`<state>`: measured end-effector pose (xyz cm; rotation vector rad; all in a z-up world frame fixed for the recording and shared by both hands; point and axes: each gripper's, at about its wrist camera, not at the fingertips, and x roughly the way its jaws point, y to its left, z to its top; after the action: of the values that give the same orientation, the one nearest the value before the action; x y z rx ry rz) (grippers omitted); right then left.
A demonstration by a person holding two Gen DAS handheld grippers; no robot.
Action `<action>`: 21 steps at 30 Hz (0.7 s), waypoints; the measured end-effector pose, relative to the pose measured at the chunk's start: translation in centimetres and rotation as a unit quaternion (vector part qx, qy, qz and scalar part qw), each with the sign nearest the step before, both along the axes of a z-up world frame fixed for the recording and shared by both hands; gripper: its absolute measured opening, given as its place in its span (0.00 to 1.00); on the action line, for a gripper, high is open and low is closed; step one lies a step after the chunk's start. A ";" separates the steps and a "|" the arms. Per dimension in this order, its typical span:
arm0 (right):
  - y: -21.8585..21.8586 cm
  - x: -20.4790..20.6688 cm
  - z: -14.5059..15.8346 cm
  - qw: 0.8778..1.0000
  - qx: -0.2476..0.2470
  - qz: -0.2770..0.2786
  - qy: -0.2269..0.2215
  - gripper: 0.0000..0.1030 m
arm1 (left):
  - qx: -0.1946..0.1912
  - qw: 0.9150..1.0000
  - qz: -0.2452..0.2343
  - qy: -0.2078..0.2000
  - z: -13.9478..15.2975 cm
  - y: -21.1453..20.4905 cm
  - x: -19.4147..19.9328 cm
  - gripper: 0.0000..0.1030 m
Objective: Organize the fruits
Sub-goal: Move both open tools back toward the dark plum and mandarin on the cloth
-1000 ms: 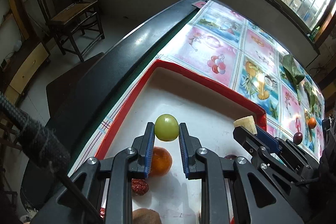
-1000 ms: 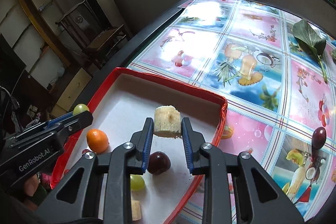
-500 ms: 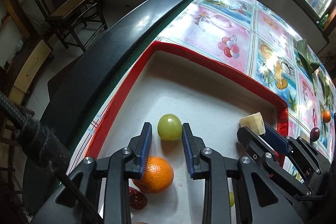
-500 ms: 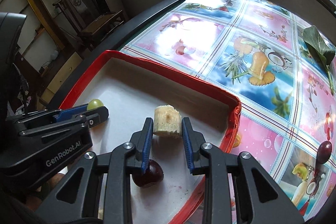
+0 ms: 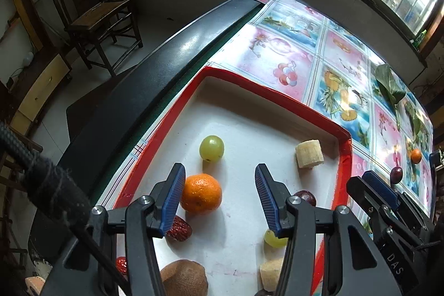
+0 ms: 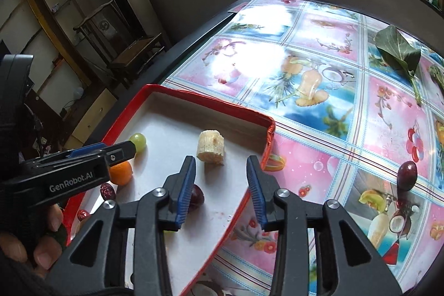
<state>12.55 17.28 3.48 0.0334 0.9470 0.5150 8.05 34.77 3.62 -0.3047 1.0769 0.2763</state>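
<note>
A red-rimmed white tray [image 5: 177, 113] [image 6: 211, 99] holds the fruit. A green grape [image 5: 211, 148] [image 6: 138, 141] lies free on its floor, just beyond my left gripper [image 5: 219, 174], whose jaws are opening with nothing pressed between them. An orange [image 5: 201, 193] [image 6: 121, 173] rests against the left finger. A banana piece [image 5: 308, 153] [image 6: 211, 147] stands near the tray's far right corner, ahead of my right gripper [image 6: 220, 165], whose jaws are opening and clear of it. A dark plum [image 6: 197, 197] sits by the right gripper's left finger.
The tray also holds red dates [image 5: 179, 229], a second grape [image 5: 273, 238], another banana piece [image 5: 270, 278] and a kiwi [image 5: 184, 280]. On the fruit-print tablecloth lie a dark plum [image 6: 407, 175], a small orange [image 5: 415, 156] and green leaves [image 6: 399, 52]. A wooden chair [image 5: 97, 24] stands on the floor beyond the table's edge.
Both grippers opened and drew back. The grape dropped from the left jaws and the banana piece from the right; both now rest on the tray floor.
</note>
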 end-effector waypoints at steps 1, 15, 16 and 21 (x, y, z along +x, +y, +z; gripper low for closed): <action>-0.8 -0.2 0.1 1.000 0.003 -0.007 0.001 0.39 | -0.002 1.000 -0.002 -0.001 0.1 -0.3 -0.1 0.51; -10.5 -2.1 -0.2 0.997 0.011 -0.079 0.006 0.39 | 0.015 0.998 -0.052 -0.014 1.0 -6.4 -1.3 0.55; -11.2 -2.2 -0.2 0.996 0.012 -0.084 0.006 0.39 | 0.016 0.998 -0.057 -0.013 1.0 -6.9 -1.2 0.55; -14.9 -2.4 -0.6 0.993 0.010 -0.116 0.011 0.39 | 0.017 0.996 -0.085 -0.012 0.8 -9.9 -1.3 0.55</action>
<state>10.13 2.42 2.92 0.1661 0.9452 0.3108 6.75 24.85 4.46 -0.1841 1.0665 0.1391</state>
